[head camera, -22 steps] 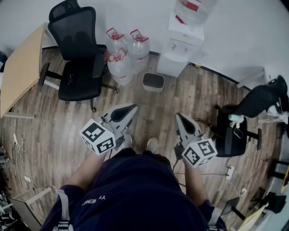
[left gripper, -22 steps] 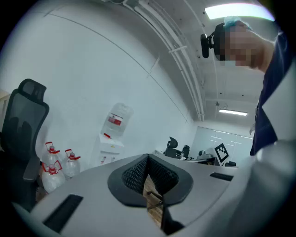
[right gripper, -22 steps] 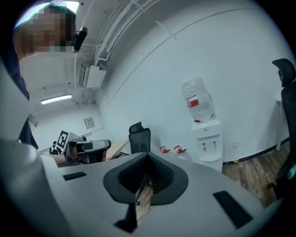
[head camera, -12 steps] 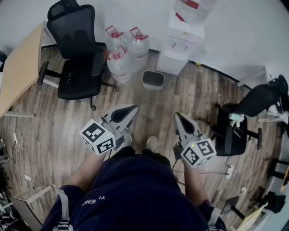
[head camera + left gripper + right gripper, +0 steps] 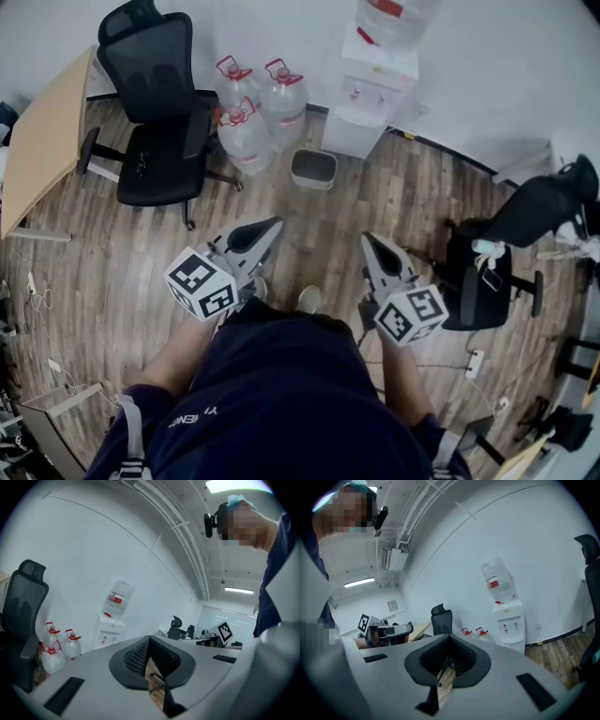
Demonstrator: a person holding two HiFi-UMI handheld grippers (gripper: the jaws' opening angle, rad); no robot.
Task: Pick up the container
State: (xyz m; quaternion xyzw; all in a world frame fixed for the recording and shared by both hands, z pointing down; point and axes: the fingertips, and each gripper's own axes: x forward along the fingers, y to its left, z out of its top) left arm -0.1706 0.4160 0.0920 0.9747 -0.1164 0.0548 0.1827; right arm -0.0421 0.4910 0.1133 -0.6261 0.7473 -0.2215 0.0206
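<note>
A: Entry one. State of the left tool [image 5: 270,225]?

B: Jaws pressed together, nothing pinched. Its own view shows only wood planks through the slot behind the tips. It is held low in front of the person, tips aimed toward the wall.

A: And the right tool [image 5: 368,240]?

B: Jaws likewise closed on each other, empty. It sits beside the left one, apart from it, at about the same height.

A: Position of the container [image 5: 314,169]?

B: Grey, open-topped, standing upright on the floor [image 5: 112,272] close to the wall. It lies ahead of both tools and well apart from them; neither touches it.

A: Neighbours?

B: Three water jugs [image 5: 248,131] with red caps cluster just to its left. The white water dispenser [image 5: 375,89], a bottle mounted on top, stands just to its right against the wall.

A: Other items?

B: A black office chair [image 5: 155,112] left of the jugs. A pale wooden tabletop [image 5: 42,141] at the far left edge. A second chair [image 5: 487,272] at right, with something dark draped over it.
</note>
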